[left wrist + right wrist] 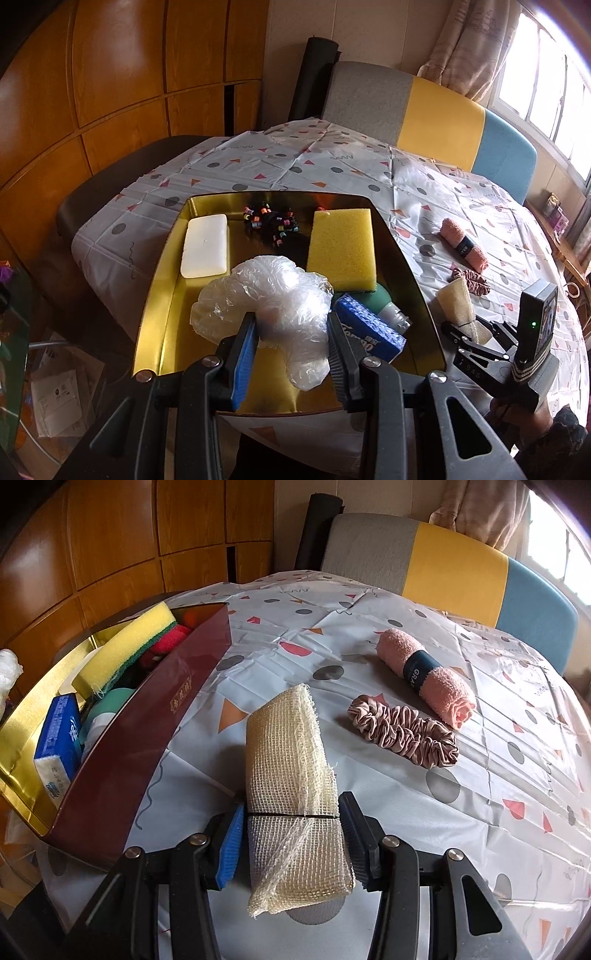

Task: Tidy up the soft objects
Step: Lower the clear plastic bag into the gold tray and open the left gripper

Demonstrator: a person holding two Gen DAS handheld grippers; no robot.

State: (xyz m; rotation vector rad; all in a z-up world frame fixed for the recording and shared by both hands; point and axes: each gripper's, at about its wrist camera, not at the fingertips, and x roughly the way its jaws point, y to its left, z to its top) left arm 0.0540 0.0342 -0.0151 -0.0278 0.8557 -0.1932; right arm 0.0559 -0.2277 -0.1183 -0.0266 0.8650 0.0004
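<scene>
Left tool (291, 354) grips plastic bag (266, 306) over box (417, 280) — right tool (291, 834) grips mesh cloth (291, 775).

You have a crumpled clear plastic bag (273, 310) over the gold-lined box (166, 295); a cream mesh cloth bundle (295, 790), banded, lies lengthwise on the tablecloth beside it.

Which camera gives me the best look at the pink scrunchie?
The right wrist view: the pink scrunchie lies large and unobstructed on the tablecloth, beside the rolled towel. In the left wrist view it is small and far right.
</scene>
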